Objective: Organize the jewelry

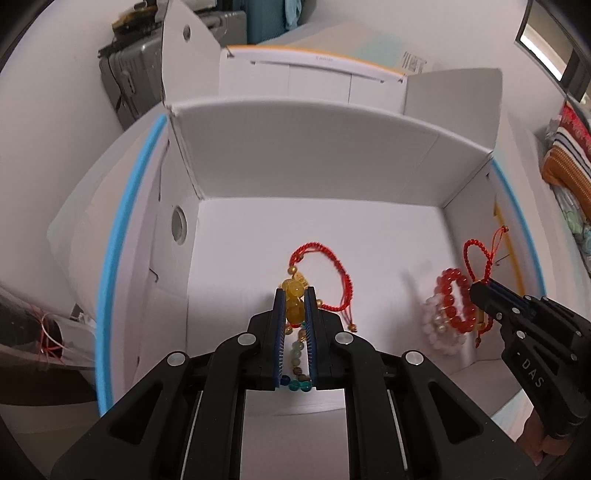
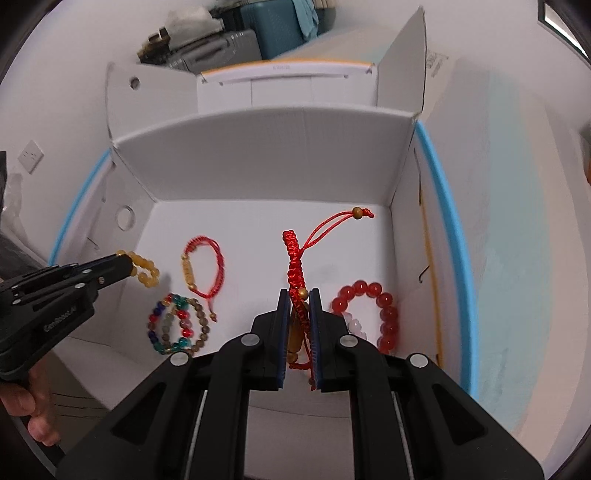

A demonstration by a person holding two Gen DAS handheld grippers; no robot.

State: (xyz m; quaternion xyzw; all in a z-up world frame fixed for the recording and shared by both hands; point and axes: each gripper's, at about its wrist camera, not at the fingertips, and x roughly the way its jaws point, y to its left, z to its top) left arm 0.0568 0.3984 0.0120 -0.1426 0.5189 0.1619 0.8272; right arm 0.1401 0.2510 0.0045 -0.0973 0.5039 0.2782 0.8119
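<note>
While both grippers hang over open white cardboard box [image 1: 310, 162], left gripper [image 1: 294, 295] jaws clamped tight on yellow amber bead bracelet [image 1: 293, 291]; right gripper [image 2: 299, 295] jaws pinched on red braided cord bracelet [image 2: 295, 258]. On box floor: red cord bracelet with gold tube [image 2: 203, 266], multicolour glass bead bracelets [image 2: 177, 321], red round-bead bracelet [image 2: 373, 310] overlapping pale pink bead bracelet [image 1: 439, 328].

White wall [image 2: 55, 92] w/ a socket [image 2: 31, 156]. Grey suitcase [image 1: 125, 88] & teal suitcase [image 2: 273, 29] stand at back. Striped cloth [image 1: 565, 155] at right.
</note>
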